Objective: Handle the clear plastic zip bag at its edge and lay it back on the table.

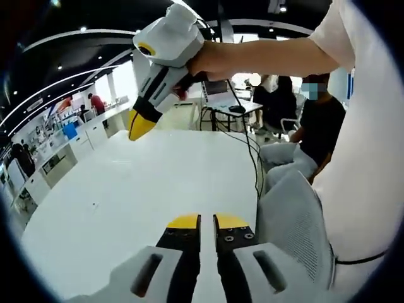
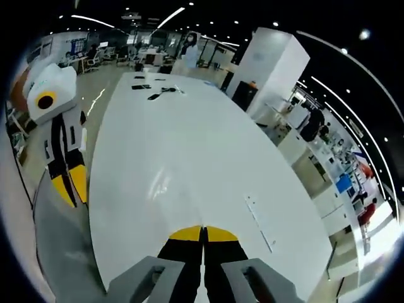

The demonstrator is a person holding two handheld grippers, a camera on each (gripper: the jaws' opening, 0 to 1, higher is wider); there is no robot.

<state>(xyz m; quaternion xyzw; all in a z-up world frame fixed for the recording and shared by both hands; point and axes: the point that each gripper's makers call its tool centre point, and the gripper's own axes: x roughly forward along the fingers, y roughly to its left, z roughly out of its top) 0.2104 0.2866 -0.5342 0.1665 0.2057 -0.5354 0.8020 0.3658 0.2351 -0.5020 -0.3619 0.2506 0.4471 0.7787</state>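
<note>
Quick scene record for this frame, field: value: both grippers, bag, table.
left gripper: jaws closed together, nothing between them, above the table
right gripper: jaws closed together, empty, over the table
clear zip bag: lying flat on the table, ahead and to the right of the right gripper, apart from it
table: white, long; small dark items at its far end
chair: grey mesh back, beside the table
task state: bag on the table, neither gripper touching it
</note>
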